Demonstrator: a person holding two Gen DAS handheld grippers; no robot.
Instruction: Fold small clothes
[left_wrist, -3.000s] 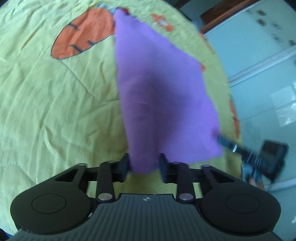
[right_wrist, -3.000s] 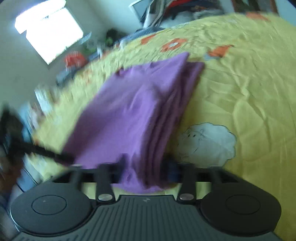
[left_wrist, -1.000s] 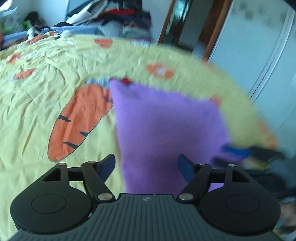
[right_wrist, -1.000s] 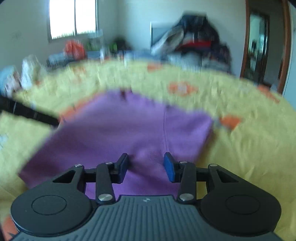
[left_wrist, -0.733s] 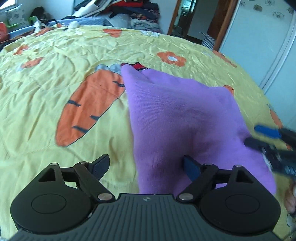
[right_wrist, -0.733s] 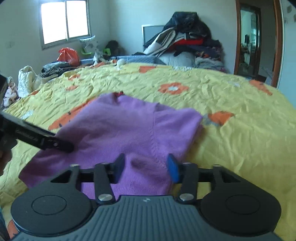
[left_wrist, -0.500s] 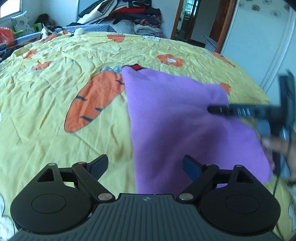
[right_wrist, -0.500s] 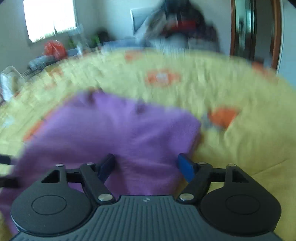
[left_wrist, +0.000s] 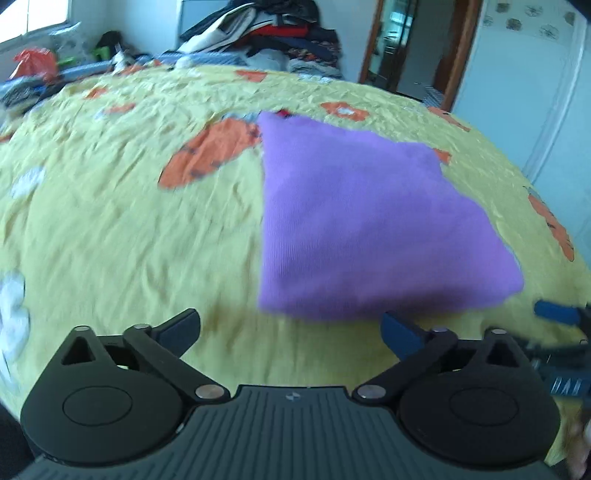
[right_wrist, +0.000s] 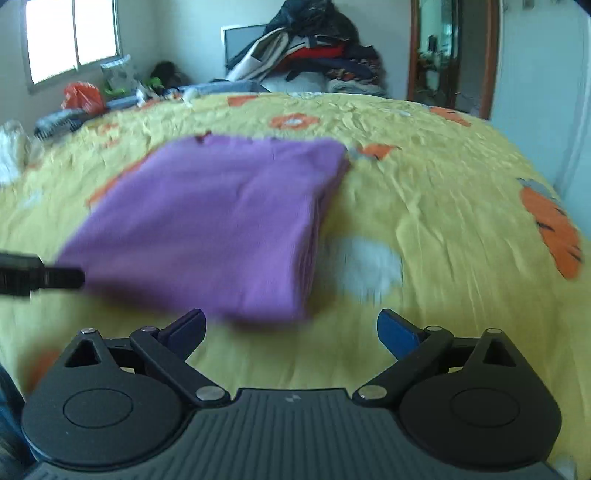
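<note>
1. Your left gripper (left_wrist: 290, 326) has its blue-tipped jaws spread wide with nothing between them. It hangs over bare bedspread just short of the garment's near edge.

2. Your right gripper (right_wrist: 291, 326) is the same: jaws wide apart, empty, poised just in front of the garment's near right corner. In the left wrist view its blue fingertip shows at the right margin, beside the garment's near right corner.

3. The folded purple knit garment (left_wrist: 362, 221) lies flat on the bed as a compact, roughly square packet. In the right wrist view several stacked layers show along its right edge, so it looks folded over more than once. Neither gripper touches it.

4. It rests on the wrinkled yellow bedspread with orange carrot and flower prints (left_wrist: 129, 229), its far left corner just beside a large orange carrot print (left_wrist: 210, 151). A pile of unfolded clothes (right_wrist: 314, 59) sits well apart at the far end of the bed.

5. Judging by this, the fold on this piece looks finished and you are in the release-and-clear step.

6. Your next move probably calls for either tidying the layered right edge or setting the packet aside and fetching another small garment. Both views are motion-blurred, so check the edges before deciding.
</note>
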